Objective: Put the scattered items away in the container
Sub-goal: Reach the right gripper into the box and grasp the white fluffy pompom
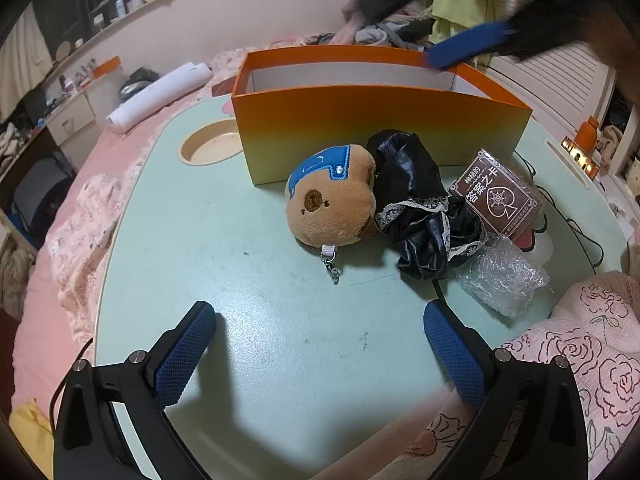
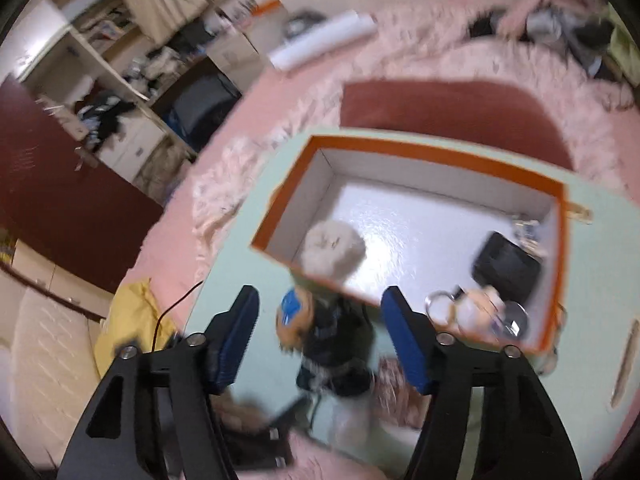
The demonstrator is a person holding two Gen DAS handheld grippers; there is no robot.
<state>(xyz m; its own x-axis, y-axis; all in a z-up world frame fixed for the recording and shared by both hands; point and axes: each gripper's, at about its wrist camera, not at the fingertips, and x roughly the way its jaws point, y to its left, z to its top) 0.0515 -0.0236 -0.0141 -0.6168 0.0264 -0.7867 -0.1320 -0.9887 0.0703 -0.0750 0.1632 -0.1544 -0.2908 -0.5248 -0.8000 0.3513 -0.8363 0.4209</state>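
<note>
**Box partly filled; four items counted outside it**

Landmark: one orange box (image 1: 380, 120), open-topped, on the pale green worktop (image 1: 240, 280).

Outside the box, left wrist view, count four:
- one brown plush toy (image 1: 332, 200) with a blue patch and a metal clip, touching the box's near wall;
- one black shiny cloth with lace trim (image 1: 420, 216), just beside the toy, also against the near wall;
- one brown card pack (image 1: 500, 200), near the box's near right corner;
- one clear bubble-wrap piece (image 1: 504, 276), further from the box than the card pack.

Inside the box, right wrist view, motion-blurred: one pale fluffy ball (image 2: 334, 250) at the near wall, one black flat item (image 2: 506, 266) by the right wall, one metal ring with a pale charm (image 2: 472, 308) at the near right corner. Some glinting clear bits sit by the right wall; number and kind cannot be made out.

Tools, two:
- left tool (image 1: 320, 352) open wide, nothing between the fingers, on the near side of the toy from the box;
- right tool (image 2: 320, 328) partly open, empty, above the box's near wall. In the left view it is a blurred blue pad over the far rim, mostly cut off.
</note>
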